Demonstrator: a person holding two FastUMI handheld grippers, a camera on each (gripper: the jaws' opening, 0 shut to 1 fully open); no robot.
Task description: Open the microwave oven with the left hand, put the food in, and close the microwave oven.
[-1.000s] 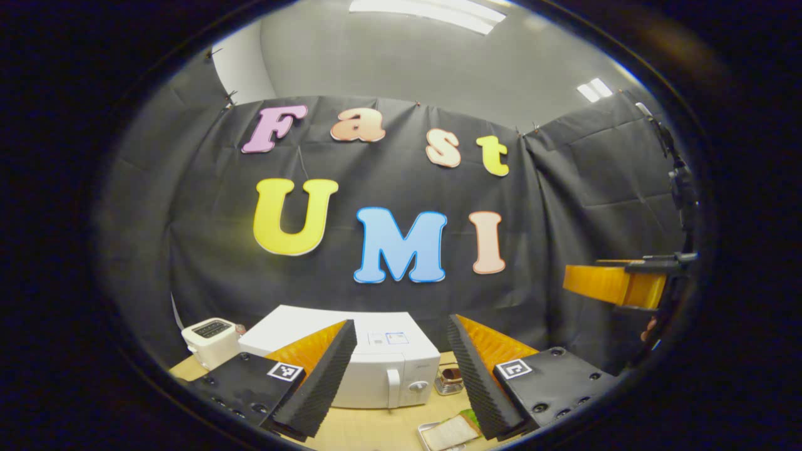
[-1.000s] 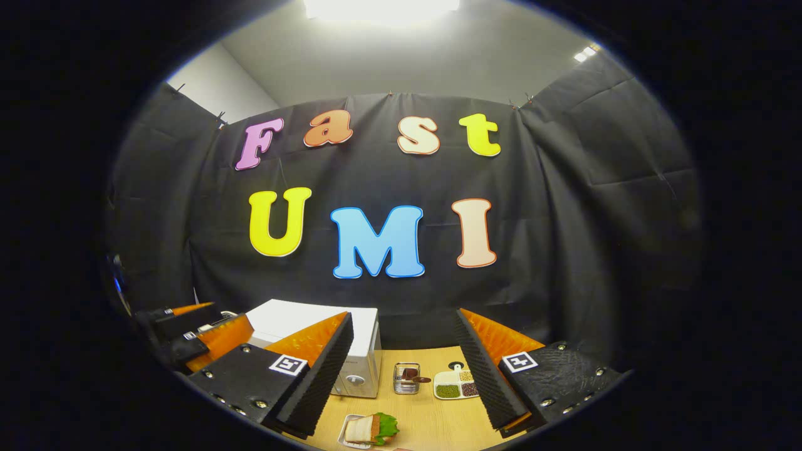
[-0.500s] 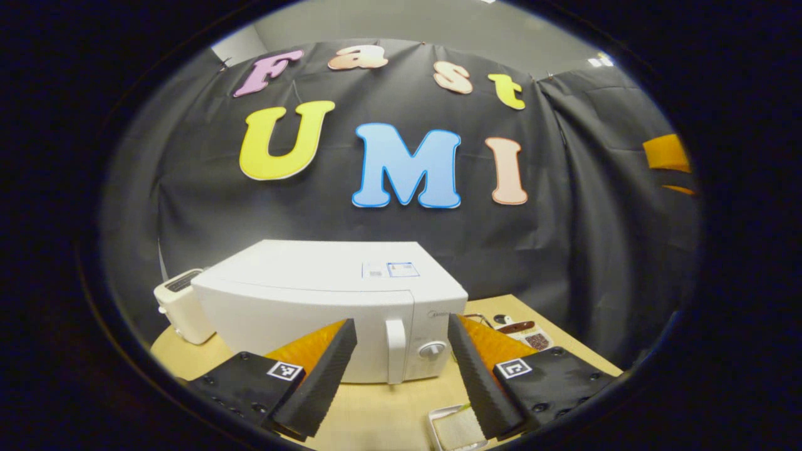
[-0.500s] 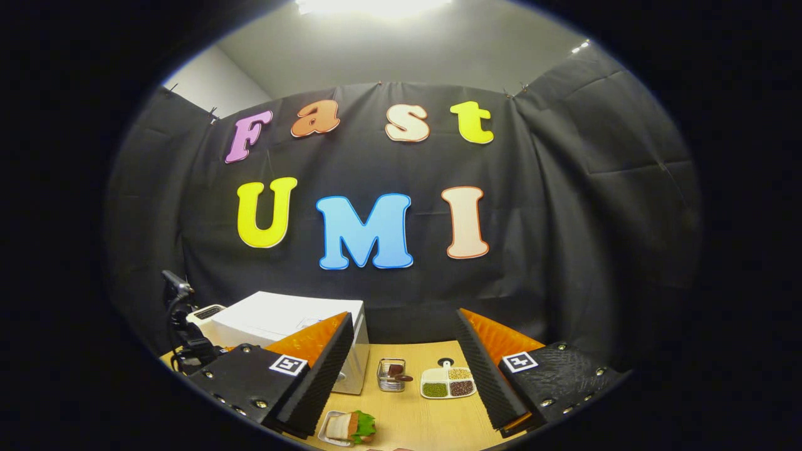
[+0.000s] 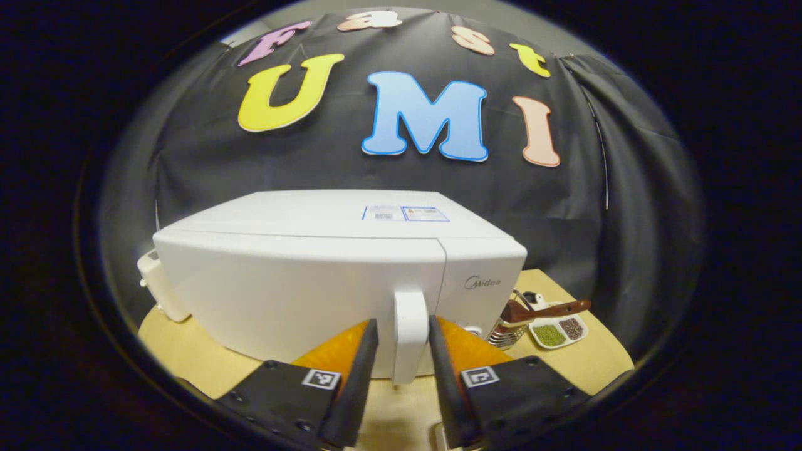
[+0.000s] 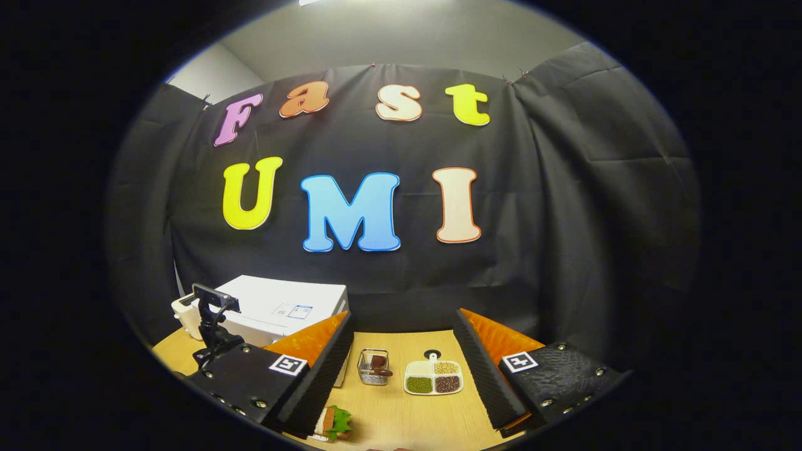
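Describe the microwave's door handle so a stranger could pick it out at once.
Find the white microwave oven on the wooden table, in front of the black cloth wall. On its front, where the door meets the control panel, a short upright white handle sticks out between the left gripper fingers. Unlike the flat door and panel beside it, it protrudes as a rounded vertical bar.

A staged kitchen corner inside a cloth-walled recording booth

Black cloth [image 6: 564,188] hangs on all sides under a plain grey ceiling [image 6: 388,37], with a wooden table [image 6: 401,419] below. Straight ahead of the left jaws sits a white microwave oven [image 5: 301,282], a toaster [image 5: 156,288] behind it; ahead between the right jaws stand a wire basket [image 6: 372,366] and a divided dish of grains [image 6: 433,378], a sandwich [image 6: 332,424] nearer in.
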